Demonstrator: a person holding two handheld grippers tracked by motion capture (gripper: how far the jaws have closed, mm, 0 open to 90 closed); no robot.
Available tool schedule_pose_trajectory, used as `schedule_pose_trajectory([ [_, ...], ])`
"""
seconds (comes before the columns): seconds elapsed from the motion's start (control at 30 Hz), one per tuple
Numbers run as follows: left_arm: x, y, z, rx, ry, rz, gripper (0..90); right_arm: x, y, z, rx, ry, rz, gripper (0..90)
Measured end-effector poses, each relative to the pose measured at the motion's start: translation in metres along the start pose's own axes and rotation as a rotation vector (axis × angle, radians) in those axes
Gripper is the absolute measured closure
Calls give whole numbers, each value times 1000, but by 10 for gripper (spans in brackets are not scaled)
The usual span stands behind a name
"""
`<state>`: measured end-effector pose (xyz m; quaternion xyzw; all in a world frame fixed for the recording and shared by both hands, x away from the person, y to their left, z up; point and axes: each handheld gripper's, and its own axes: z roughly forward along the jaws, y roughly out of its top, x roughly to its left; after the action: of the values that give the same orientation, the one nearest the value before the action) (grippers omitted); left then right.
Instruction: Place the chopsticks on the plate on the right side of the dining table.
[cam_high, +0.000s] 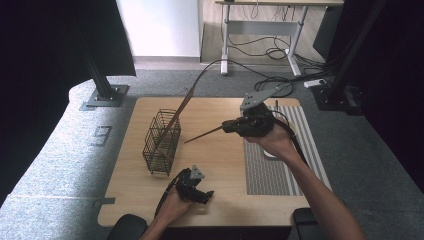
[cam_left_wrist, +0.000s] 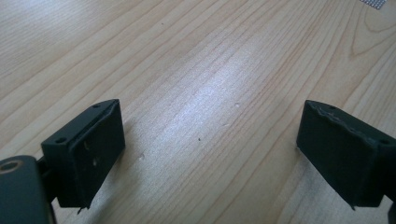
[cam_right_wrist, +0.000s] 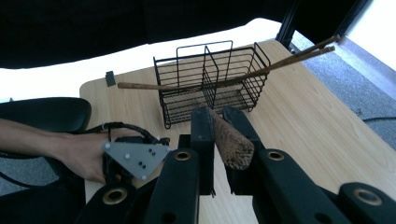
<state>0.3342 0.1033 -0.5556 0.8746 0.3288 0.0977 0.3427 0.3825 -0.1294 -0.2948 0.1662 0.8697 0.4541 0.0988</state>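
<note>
A black wire basket (cam_high: 161, 142) stands left of the table's middle, with two long wooden chopsticks (cam_high: 182, 105) leaning out of it toward the far right. My right gripper (cam_high: 227, 127) hovers to the basket's right, shut on the thick end of another chopstick (cam_high: 202, 135) whose thin tip points at the basket. In the right gripper view, the jaws (cam_right_wrist: 215, 114) clamp that chopstick (cam_right_wrist: 231, 142), and the basket (cam_right_wrist: 210, 84) lies straight ahead. My left gripper (cam_high: 200, 192) rests near the front edge. It stands open over bare wood (cam_left_wrist: 210, 144).
A grey striped mat (cam_high: 280, 170) covers the right part of the wooden table (cam_high: 220, 200), under my right forearm. In the right gripper view one more brown stick (cam_right_wrist: 140, 86) juts from the basket's left side. Carpet, cables and a desk lie beyond the far edge.
</note>
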Motion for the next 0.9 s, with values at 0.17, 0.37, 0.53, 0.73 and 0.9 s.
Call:
schedule_pose_trajectory([
  [0.17, 6, 0, -5, 0, -11, -21, 61, -1, -12, -4, 7, -10, 4, 820],
  [0.37, 13, 2, -14, -27, -8, -24, 35, 0, -25, -7, 17, -15, 3, 821],
  [0.53, 22, 2, -25, -53, -6, -14, 71, 1, -39, -7, 19, -10, 5, 821],
  [0.73, 28, 1, -33, -89, -3, 13, 152, 3, -56, -7, 31, -6, 8, 821],
  [0.9, 27, 1, -36, -109, 1, 45, 202, 7, -68, -5, 38, 7, 4, 821],
])
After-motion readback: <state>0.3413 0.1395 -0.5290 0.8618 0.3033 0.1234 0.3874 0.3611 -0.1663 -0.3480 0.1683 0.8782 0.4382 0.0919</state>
